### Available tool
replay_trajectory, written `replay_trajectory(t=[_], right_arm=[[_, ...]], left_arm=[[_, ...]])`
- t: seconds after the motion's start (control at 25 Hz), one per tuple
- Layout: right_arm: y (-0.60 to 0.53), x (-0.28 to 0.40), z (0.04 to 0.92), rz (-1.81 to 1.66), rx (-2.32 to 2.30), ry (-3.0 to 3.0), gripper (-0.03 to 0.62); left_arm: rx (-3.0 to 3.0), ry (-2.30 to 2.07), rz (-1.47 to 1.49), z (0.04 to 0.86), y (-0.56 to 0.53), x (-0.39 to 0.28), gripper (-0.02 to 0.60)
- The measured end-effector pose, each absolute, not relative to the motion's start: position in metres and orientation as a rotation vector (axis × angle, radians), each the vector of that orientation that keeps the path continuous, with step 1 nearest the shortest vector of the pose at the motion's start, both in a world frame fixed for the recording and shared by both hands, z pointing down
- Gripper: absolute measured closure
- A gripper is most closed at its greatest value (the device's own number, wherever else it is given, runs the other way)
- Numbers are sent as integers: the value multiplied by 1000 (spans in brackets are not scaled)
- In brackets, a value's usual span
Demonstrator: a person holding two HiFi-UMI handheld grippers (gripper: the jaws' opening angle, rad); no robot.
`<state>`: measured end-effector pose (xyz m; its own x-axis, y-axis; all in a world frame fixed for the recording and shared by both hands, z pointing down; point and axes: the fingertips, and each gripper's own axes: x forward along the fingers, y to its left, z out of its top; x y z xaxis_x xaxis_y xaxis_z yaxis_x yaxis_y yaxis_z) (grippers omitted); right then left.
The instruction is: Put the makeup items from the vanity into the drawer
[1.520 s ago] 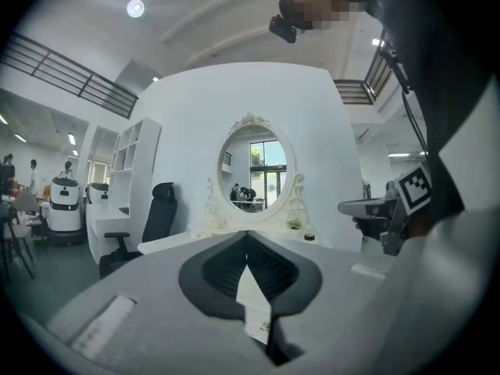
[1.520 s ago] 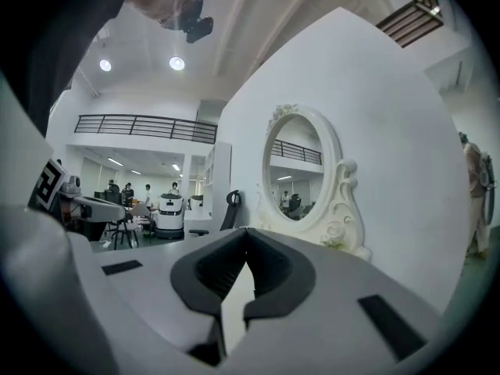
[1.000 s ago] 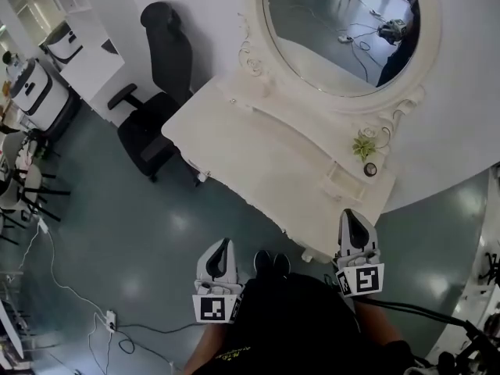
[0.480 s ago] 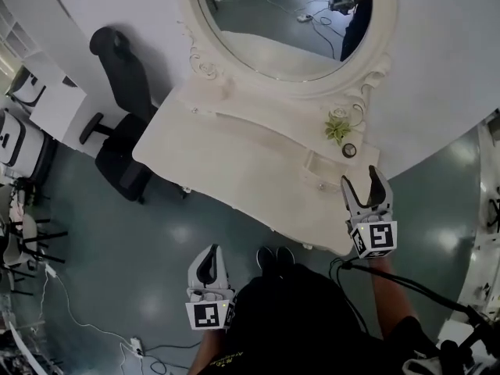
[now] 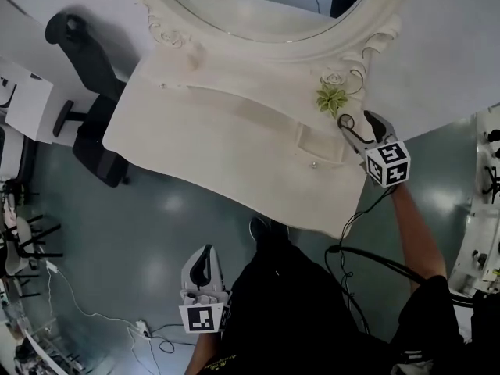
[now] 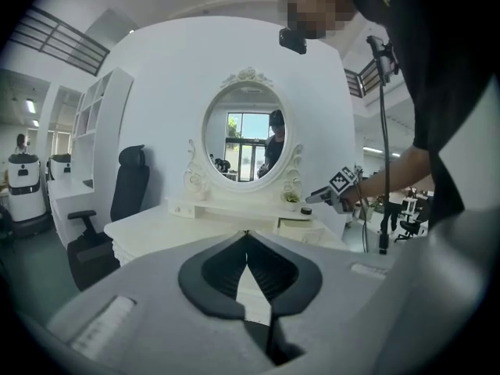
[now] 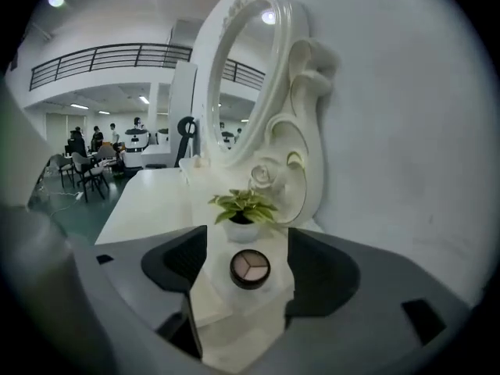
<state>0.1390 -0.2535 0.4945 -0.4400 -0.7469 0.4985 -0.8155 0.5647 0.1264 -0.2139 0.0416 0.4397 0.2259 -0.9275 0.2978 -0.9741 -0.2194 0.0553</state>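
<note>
Reaching to the back right corner of the desk, the right claw was opening its jaws to either side of the round eyeshadow compact. The compact lay untouched just in front of the potted plant, apparently lined up for pickup. The left claw hung closed and empty, clear of the desk. No brand or writing was legible.

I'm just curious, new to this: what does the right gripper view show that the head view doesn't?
Only the right gripper view: the three shades inside the round compact, lying untouched between the right gripper's opening fingers. Only the head view: the shut left gripper hanging low, and the office chair. Both: the potted plant, the mirror frame, the vanity.
</note>
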Motion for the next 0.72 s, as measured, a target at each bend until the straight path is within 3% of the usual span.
replay_trajectory(t=[0.32, 0.72], right_arm=[[-276, 125, 558, 282, 1120, -2220, 272], [-276, 127, 566, 431, 1157, -2289, 278]], left_arm=[[2329, -1801, 356, 440, 26, -208, 560], [2496, -1764, 342, 417, 0, -184, 560]])
